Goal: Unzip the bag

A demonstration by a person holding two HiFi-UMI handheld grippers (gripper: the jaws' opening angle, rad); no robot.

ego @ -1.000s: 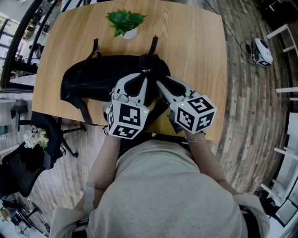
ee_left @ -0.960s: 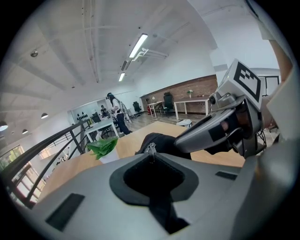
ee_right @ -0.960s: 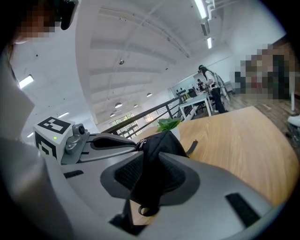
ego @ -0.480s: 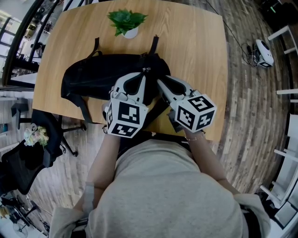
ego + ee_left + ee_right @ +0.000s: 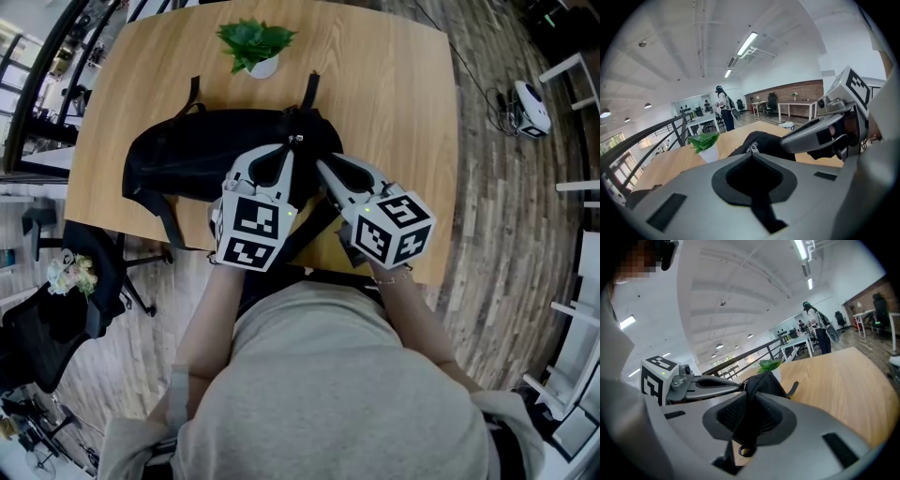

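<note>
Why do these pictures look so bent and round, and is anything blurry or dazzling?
Left gripper view: fisheye bending, black corners, ceiling lights glare mildly, zipper pull sharp. Right gripper view: same bending; the mosaic patch was added afterwards; bag sharp. Head view: even light, table edges bowed.

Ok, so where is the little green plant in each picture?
Head view: the plant is at top centre, beyond the black bag.
Left gripper view: left of centre, left of the bag.
Right gripper view: centre, peeking over the bag.
Shared landmark: the black bag on the wooden table.
</note>
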